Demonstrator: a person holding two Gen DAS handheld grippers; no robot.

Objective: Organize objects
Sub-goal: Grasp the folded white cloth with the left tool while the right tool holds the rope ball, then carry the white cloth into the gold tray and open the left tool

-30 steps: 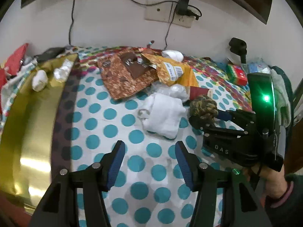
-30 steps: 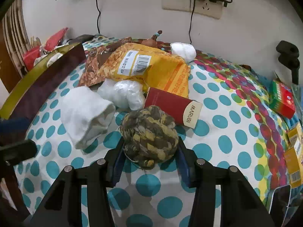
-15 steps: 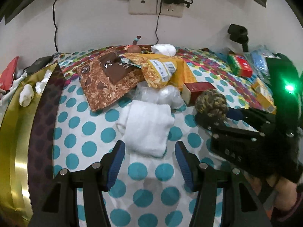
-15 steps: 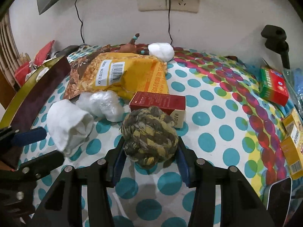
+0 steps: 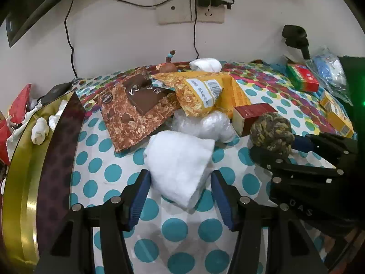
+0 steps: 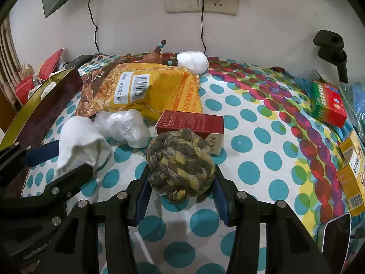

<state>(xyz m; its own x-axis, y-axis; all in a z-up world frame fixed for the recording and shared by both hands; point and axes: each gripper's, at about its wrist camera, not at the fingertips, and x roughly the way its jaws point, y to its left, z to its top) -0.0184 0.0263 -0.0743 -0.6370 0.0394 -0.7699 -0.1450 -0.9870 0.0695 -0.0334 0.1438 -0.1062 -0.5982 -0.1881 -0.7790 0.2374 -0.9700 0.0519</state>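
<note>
A folded white cloth (image 5: pixel 178 157) lies on the polka-dot table cover (image 5: pixel 109 173). My left gripper (image 5: pixel 180 182) straddles it and its jaws are closing. The left pad touches the cloth's edge, while a small gap shows at the right pad. The same cloth (image 6: pixel 79 141) and left gripper (image 6: pixel 61 162) appear at the left of the right wrist view. My right gripper (image 6: pixel 181 187) is shut on a brown and yellow rope ball (image 6: pixel 180 162), just above the cover. That rope ball (image 5: pixel 271 132) shows to the right of the cloth in the left wrist view.
Behind the cloth are crumpled clear plastic (image 5: pixel 209 125), a dark red box (image 6: pixel 189 123), a yellow snack bag (image 6: pixel 155 86) and a brown cereal bag (image 5: pixel 134 114). A gold tray (image 5: pixel 20 182) runs along the left. Green and yellow boxes (image 6: pixel 328 105) and a phone (image 6: pixel 335 235) sit right.
My left gripper moved forward over the cover until the white cloth came between its jaws, which have narrowed. The right gripper kept the rope ball and barely moved.
</note>
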